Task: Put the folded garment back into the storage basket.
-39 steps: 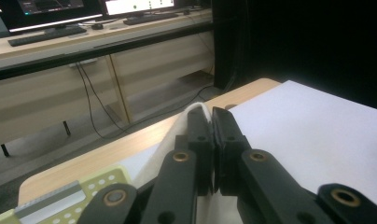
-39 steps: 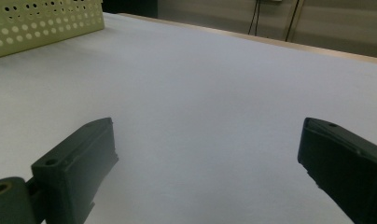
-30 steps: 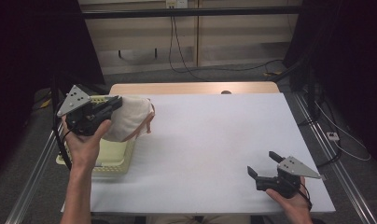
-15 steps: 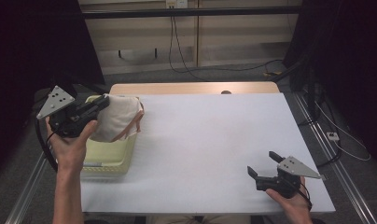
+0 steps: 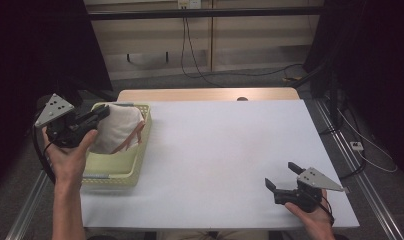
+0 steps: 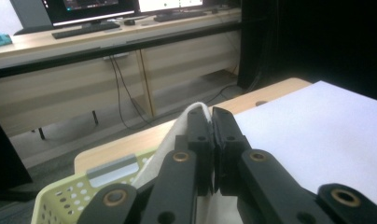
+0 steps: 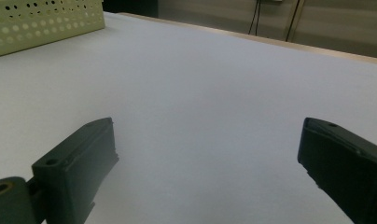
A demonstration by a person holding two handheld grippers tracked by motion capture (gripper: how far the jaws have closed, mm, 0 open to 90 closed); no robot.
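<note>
Clamped in the left gripper (image 5: pixel 102 114), the white cloth (image 5: pixel 117 129) is now carried leftward over the yellow basket (image 5: pixel 115 167), so lowering it in seems next, while the right gripper (image 5: pixel 280 176) is held apart above the table (image 5: pixel 225 150).

Lower part of white cloth (image 5: pixel 117 130) hidden inside yellow basket (image 5: pixel 112 172).
</note>
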